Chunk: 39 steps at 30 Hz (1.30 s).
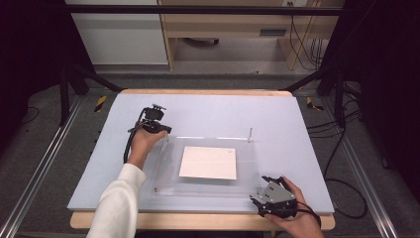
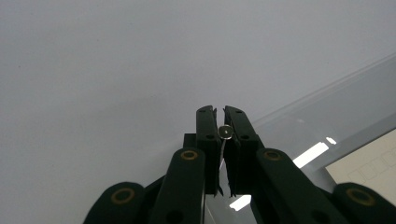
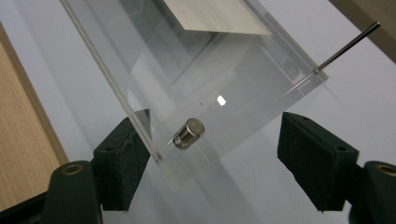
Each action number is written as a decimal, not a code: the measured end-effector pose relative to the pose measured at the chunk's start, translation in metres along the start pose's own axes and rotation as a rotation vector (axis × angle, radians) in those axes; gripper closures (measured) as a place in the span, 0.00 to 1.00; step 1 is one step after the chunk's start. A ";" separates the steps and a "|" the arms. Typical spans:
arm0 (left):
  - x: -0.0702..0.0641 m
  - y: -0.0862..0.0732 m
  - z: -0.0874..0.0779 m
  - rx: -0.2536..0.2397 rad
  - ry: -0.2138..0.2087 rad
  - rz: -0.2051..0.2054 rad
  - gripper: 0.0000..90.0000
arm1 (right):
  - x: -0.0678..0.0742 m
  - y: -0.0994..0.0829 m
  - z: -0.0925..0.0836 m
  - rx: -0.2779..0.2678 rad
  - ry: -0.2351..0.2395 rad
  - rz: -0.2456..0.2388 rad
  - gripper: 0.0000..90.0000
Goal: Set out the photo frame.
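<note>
Gripping a thin metal pin (image 2: pixel 226 132) at the clear acrylic plate's (image 1: pixel 208 187) far-left corner.
Left gripper (image 2: pixel 221 112) clamped on it; right gripper (image 3: pixel 215 154) wide apart around short silver stud (image 3: pixel 188 133).

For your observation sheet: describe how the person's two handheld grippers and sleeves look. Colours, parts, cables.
Both grippers are black with two blocky jaws. The left gripper trails a black cable; its jaw arms carry brass-ringed pivots. The right gripper has a grey three-cornered plate on top and a black cable. A white sleeve covers the left forearm.
</note>
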<state>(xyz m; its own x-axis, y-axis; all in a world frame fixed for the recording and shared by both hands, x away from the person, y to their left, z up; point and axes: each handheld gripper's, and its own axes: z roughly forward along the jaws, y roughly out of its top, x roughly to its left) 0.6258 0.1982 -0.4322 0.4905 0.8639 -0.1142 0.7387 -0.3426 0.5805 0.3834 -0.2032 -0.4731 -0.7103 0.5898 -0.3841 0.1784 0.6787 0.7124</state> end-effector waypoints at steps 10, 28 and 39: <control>0.001 0.000 0.001 -0.014 -0.001 -0.011 0.94 | 0.000 0.007 -0.005 -0.064 -0.036 -0.050 0.40; -0.007 -0.011 -0.009 -0.151 0.067 -0.009 0.70 | 0.005 0.014 -0.008 -0.059 -0.032 -0.089 0.52; -0.023 -0.063 -0.098 -0.407 0.031 0.198 0.39 | -0.002 0.022 -0.015 -0.096 -0.028 -0.026 0.54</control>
<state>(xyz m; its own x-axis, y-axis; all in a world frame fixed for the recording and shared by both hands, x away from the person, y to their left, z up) 0.5226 0.2361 -0.3868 0.5858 0.8088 0.0515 0.3871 -0.3351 0.8590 0.3789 -0.1964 -0.4480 -0.6940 0.5858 -0.4185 0.0931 0.6495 0.7547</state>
